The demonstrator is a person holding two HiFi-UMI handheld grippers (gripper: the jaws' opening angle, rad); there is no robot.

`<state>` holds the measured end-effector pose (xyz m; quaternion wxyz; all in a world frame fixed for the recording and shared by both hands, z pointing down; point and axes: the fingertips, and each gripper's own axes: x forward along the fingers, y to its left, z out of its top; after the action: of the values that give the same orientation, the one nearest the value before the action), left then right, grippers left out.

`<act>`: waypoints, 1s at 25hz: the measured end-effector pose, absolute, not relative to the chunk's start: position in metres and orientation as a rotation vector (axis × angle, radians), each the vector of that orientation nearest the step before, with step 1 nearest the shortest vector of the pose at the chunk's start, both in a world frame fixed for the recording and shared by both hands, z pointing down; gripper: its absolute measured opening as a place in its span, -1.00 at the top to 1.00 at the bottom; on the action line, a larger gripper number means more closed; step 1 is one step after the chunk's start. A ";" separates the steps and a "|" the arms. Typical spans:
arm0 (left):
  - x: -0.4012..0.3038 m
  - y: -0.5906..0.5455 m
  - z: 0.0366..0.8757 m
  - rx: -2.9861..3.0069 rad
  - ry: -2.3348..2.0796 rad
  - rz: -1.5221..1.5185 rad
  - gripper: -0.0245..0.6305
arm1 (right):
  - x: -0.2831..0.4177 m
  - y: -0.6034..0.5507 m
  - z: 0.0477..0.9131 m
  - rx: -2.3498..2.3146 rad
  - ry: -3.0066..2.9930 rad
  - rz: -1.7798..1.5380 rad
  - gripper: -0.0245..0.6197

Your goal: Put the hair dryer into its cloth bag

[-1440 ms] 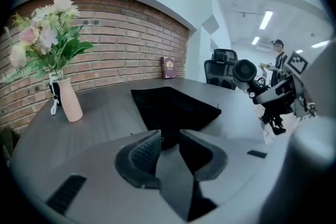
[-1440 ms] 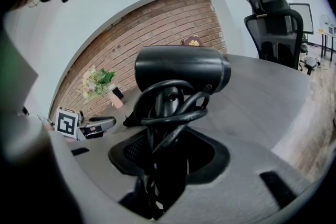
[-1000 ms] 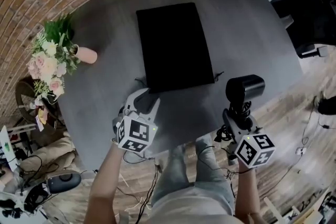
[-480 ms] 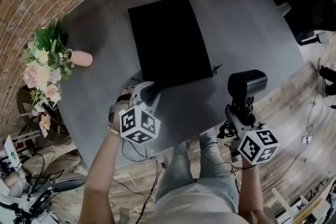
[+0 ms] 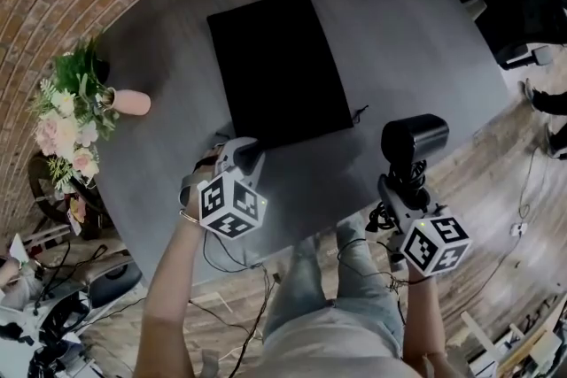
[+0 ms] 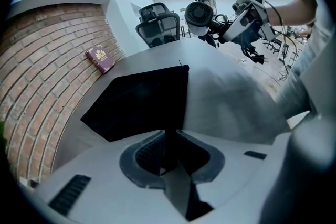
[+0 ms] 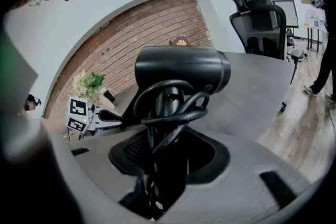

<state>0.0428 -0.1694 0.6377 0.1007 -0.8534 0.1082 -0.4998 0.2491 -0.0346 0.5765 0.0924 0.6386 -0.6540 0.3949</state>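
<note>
The black cloth bag [image 5: 275, 66] lies flat on the dark round table [image 5: 416, 40]. My left gripper [image 5: 246, 148] is at the bag's near edge. Its jaws have just been closing, and in the left gripper view they pinch the edge of the bag [image 6: 139, 105] at the left gripper [image 6: 169, 139]. My right gripper [image 5: 403, 181] is shut on the handle of the black hair dryer [image 5: 415, 137], held upright in the air over the table's near right edge. The cord is wound round the handle of the hair dryer [image 7: 181, 71].
A pink vase of flowers [image 5: 75, 106] stands at the table's left edge by the brick wall. A red book [image 6: 100, 59] lies at the far side. Black office chairs [image 6: 157, 23] stand beyond the table. Cables and gear litter the floor at the lower left.
My left gripper has moved forward to the bag's near edge, rolled, and its jaws have closed on the cloth. The right gripper still holds the hair dryer in the same place.
</note>
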 end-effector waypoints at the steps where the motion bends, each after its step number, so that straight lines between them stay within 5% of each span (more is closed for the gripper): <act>1: 0.043 -0.170 0.638 -2.526 0.324 -1.478 0.76 | 0.249 -0.035 0.576 1.894 -1.943 1.171 0.39; 25: 0.052 -0.172 0.612 -2.830 0.714 -1.350 0.88 | 0.250 -0.027 0.572 1.663 -1.978 1.061 0.40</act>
<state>0.0519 -0.1721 0.6120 -0.0373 -0.8794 0.2218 -0.4196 0.2502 -0.0274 0.5719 0.1730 0.5864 -0.6973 0.3740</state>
